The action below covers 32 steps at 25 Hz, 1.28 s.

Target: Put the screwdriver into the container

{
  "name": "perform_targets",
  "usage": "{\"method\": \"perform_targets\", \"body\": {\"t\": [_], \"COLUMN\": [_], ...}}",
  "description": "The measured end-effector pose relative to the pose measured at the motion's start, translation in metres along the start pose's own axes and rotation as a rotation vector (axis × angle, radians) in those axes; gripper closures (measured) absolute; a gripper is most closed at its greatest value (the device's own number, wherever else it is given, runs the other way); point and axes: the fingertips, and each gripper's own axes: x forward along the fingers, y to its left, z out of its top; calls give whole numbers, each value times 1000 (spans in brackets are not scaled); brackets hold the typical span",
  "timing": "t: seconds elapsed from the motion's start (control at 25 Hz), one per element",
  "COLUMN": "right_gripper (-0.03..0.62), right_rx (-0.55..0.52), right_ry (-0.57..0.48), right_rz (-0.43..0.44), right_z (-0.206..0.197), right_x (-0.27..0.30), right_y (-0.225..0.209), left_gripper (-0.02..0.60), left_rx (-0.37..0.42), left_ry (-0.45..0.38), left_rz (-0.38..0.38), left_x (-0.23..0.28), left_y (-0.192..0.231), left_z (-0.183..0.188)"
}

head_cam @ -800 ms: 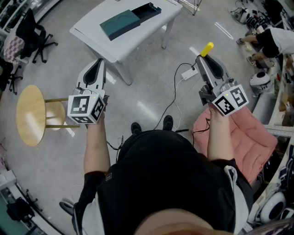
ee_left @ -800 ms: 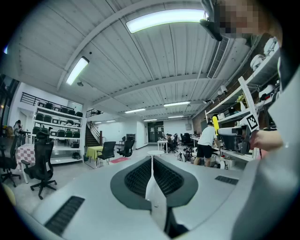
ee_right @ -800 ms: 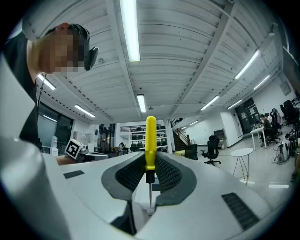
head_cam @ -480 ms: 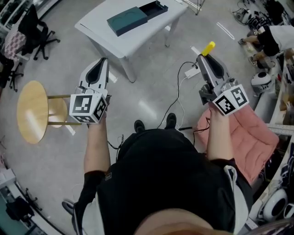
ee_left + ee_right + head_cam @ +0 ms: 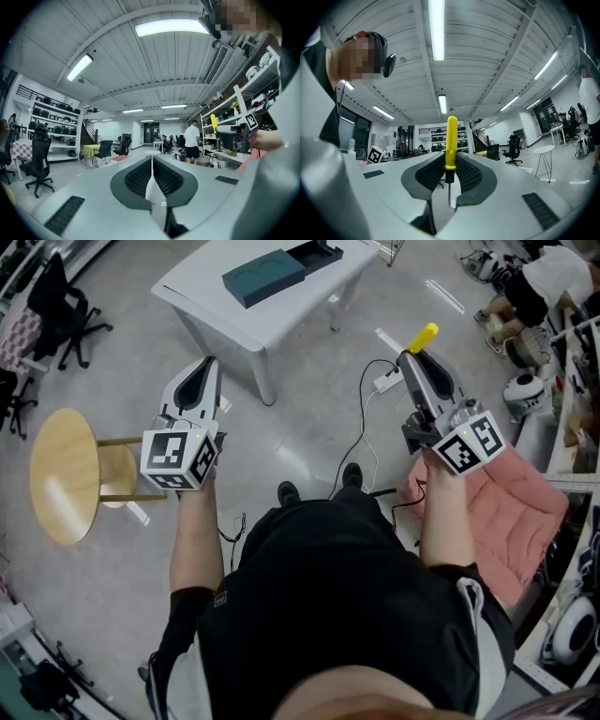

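Right gripper view: clamps screwdriver (image 5: 451,136) in right gripper (image 5: 450,164), long axis along the fingers with yellow handle beyond the tips; places container (image 5: 281,270) on table (image 5: 211,310) well ahead and left of them, left gripper (image 5: 151,165) closed, empty

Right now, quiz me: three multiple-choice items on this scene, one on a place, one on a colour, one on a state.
1. The teal container sits: A on the white table; B on the floor; C on the round stool.
2. The screwdriver handle is: A red; B yellow; C black.
3. The left gripper is: A shut, empty; B shut on the screwdriver; C wide open.
1 A: it lies on the tabletop. 2 B: the right gripper grips a yellow handle. 3 A: its pads meet, nothing between.
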Motion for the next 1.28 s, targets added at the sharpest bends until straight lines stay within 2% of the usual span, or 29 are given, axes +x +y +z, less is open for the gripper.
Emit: {"method": "perform_targets", "body": {"t": [0.24, 0.56, 0.88, 1.28], "right_gripper": [508, 508, 508, 508], "right_rx": [1, 29, 78, 115], "right_ry": [4, 4, -2, 2], "right_rz": [-24, -44, -18, 72], "right_z": [0, -3, -10, -5], "right_x": [2, 8, 29, 99], "right_y": [13, -2, -53, -145], "left_gripper": [557, 557, 557, 557], "left_rx": [-10, -12, 1, 2], "left_ry": [12, 17, 25, 59], "left_rz": [-41, -73, -59, -14], "left_x": [0, 21, 65, 168], "left_y": [5, 5, 5, 23], "left_z": [-7, -7, -4, 3]}}
